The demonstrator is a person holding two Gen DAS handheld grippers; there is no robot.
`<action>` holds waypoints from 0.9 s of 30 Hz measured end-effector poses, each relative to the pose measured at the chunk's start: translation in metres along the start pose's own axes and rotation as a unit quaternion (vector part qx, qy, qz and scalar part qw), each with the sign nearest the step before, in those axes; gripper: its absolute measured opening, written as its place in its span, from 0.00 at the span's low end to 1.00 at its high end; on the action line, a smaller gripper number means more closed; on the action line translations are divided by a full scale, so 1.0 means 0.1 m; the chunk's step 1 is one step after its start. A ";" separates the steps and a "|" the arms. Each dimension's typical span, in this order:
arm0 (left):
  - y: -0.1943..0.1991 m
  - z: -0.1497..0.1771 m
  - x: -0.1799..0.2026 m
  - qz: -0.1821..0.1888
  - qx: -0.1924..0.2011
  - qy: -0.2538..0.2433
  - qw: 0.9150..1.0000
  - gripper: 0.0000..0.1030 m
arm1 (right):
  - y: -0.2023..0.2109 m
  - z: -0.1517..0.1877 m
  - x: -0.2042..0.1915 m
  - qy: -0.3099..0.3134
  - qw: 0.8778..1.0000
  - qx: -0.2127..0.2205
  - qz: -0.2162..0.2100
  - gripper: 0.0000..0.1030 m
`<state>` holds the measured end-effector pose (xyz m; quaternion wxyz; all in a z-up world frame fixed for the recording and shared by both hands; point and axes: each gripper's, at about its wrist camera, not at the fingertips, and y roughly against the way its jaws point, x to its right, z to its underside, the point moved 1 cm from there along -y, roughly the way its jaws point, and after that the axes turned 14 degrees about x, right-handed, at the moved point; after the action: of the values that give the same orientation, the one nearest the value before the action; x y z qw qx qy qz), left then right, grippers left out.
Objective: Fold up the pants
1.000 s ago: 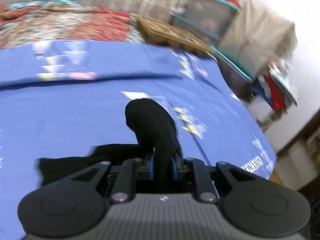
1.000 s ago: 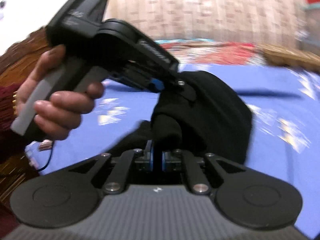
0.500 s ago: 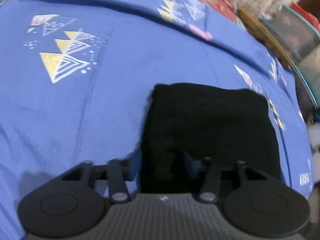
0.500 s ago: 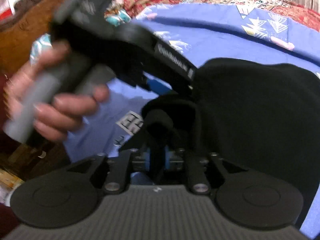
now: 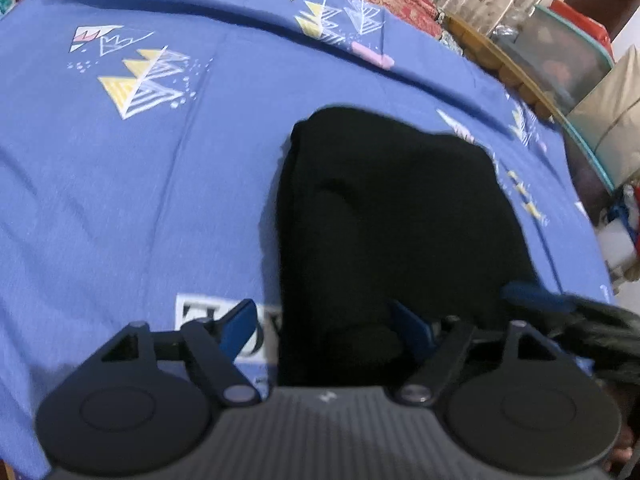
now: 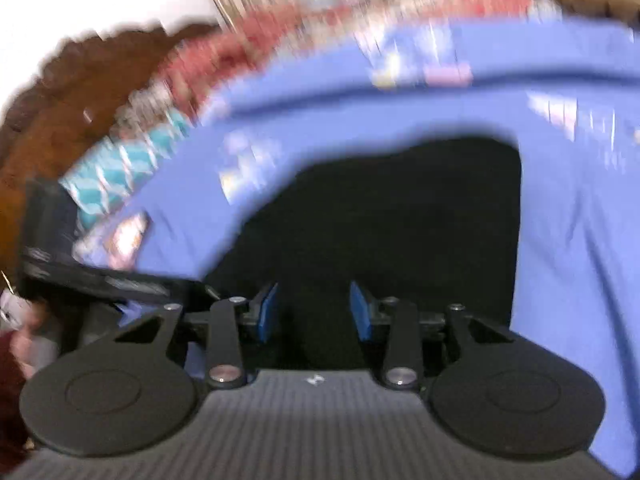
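Blue patterned bedsheet (image 5: 120, 200) covers the bed; black pants (image 5: 380, 220) lie folded in a compact block on it, near the edge closest to the person; left gripper (image 5: 324, 324) spread wide, released, near edge of the pants between its pads; right gripper (image 6: 314, 312) likewise parted, gripping nothing, over the same edge; right view blurred.

We see the right wrist view smeared by motion blur: the sheet's (image 6: 568, 216) print and the headboard (image 6: 72, 92) are unreadable. The pants' (image 5: 384, 216) near edge hides behind the left gripper (image 5: 324, 320) body.
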<state>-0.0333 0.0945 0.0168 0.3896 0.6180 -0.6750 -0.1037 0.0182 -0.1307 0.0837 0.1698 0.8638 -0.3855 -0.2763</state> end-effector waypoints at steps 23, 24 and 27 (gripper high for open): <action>-0.05 -0.37 -0.09 0.058 0.023 0.062 0.996 0.96 | 0.52 0.04 0.60 -0.131 0.984 0.084 0.086 0.66; -0.11 -0.35 -0.08 0.058 0.016 0.062 0.996 0.96 | 0.48 0.06 0.62 -0.143 0.983 0.076 0.085 0.69; -0.27 -0.27 -0.11 0.059 -0.013 0.077 0.995 1.00 | 0.43 0.13 0.65 -0.165 0.981 0.051 0.084 0.76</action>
<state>0.0042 0.1079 0.0134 0.4538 0.5779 -0.6770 -0.0414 0.0220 -0.2089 0.0729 0.0826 0.7784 -0.4930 -0.3798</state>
